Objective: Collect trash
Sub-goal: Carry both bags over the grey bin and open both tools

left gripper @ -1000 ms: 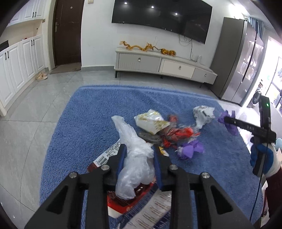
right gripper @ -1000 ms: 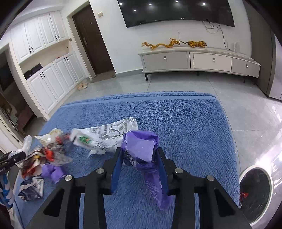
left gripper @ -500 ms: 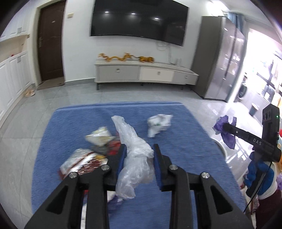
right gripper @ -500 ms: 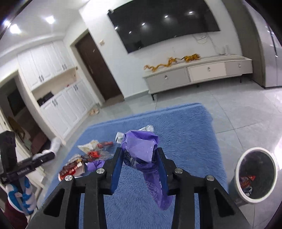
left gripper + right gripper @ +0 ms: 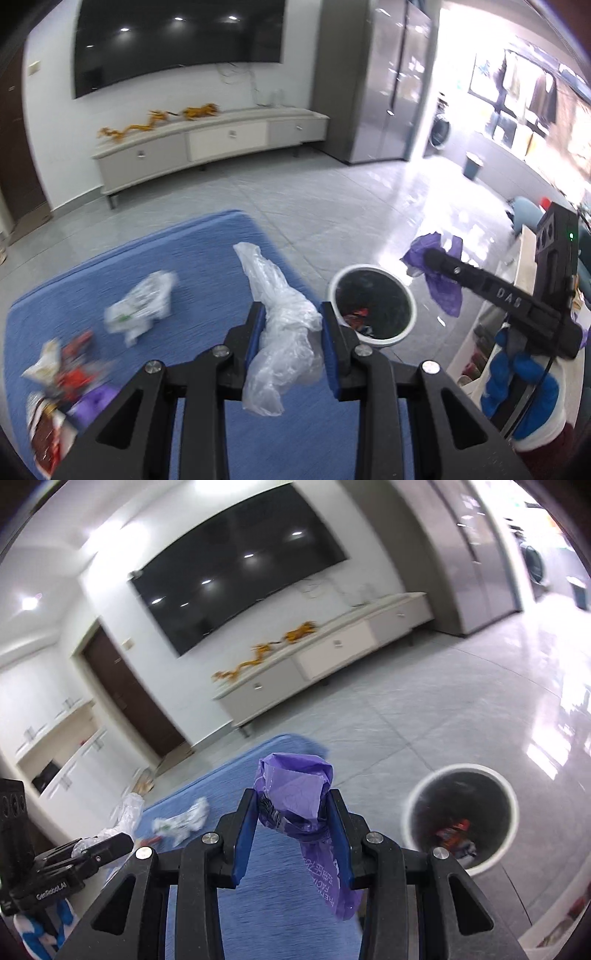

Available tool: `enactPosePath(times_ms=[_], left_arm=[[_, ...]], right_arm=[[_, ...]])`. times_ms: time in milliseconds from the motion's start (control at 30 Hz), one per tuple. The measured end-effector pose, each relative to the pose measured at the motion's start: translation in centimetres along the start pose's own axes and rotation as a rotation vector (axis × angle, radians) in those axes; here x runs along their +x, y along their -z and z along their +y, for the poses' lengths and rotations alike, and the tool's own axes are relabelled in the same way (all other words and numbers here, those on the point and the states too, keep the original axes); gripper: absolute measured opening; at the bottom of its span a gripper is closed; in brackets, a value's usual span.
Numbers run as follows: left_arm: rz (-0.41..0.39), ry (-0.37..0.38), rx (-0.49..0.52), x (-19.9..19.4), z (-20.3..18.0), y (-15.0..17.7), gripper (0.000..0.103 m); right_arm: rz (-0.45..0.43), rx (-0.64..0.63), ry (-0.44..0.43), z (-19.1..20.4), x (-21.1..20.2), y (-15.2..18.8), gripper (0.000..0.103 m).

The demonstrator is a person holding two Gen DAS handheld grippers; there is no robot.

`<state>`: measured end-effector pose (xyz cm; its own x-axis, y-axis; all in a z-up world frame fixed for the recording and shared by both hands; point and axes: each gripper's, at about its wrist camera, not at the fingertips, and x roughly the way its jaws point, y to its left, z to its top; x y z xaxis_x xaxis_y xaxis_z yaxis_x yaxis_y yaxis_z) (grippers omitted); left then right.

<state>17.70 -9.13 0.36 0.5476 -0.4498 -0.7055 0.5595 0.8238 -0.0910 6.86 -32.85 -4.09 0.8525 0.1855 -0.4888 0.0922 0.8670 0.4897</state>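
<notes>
My left gripper is shut on a clear plastic bag and holds it above the blue rug, just left of the white-rimmed trash bin. My right gripper is shut on a purple plastic bag, raised above the rug's edge with the bin to its right. In the left wrist view the right gripper with the purple bag is just right of the bin. The bin holds some wrappers.
A crumpled white printed bag and a pile of red, white and purple wrappers lie on the rug. A TV cabinet stands at the far wall. A grey fridge stands on the right. Tiled floor surrounds the rug.
Both grippers have swung right, away from the trash pile and toward the bin, each still holding its bag. The bin has come into the left view.
</notes>
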Motion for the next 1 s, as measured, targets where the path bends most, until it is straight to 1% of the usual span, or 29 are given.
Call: enactPosePath(times_ms=[100, 200, 367, 500, 633, 700, 800, 867, 933, 1000], left_arm=[[0.041, 0.044, 0.028, 3.8, -2.7, -1.9, 0.028], [0.072, 0.072, 0.053, 7.3, -5.3, -3.4, 0.028], [0.142, 0.132, 0.061, 13.4, -8.6, -5.6, 0.028], [0.218, 0.174, 0.055, 19.5, -11.2, -7.1, 0.028], [0.280, 0.189, 0.052, 24.8, -12.8, -7.8, 0.028], [0.299, 0.190, 0.044, 26.8, -13.0, -8.0, 0.028], [0.342, 0.212, 0.014, 29.9, -13.0, -7.9, 0.029], [0.368, 0.220, 0.000, 31.5, -12.9, -7.6, 0.032], [0.383, 0.233, -0.010, 32.7, -13.0, -7.4, 0.044], [0.389, 0.234, -0.018, 33.6, -13.3, -7.3, 0.050]], right_arm=[[-0.007, 0.072, 0.063, -2.8, 0.6, -0.4, 0.035], [-0.003, 0.147, 0.127, -6.1, 1.3, -0.5, 0.035], [0.022, 0.303, 0.223, -12.0, 3.5, -0.3, 0.035], [0.054, 0.430, 0.259, -15.9, 5.6, 0.4, 0.035], [0.085, 0.549, 0.279, -19.8, 7.9, 1.2, 0.035], [0.101, 0.567, 0.299, -21.0, 8.8, 1.3, 0.036], [0.132, 0.580, 0.322, -22.5, 10.4, 1.6, 0.038], [0.148, 0.597, 0.343, -23.5, 11.2, 2.1, 0.038], [0.160, 0.616, 0.362, -24.4, 11.6, 2.6, 0.041], [0.165, 0.626, 0.374, -24.9, 12.0, 2.9, 0.045]])
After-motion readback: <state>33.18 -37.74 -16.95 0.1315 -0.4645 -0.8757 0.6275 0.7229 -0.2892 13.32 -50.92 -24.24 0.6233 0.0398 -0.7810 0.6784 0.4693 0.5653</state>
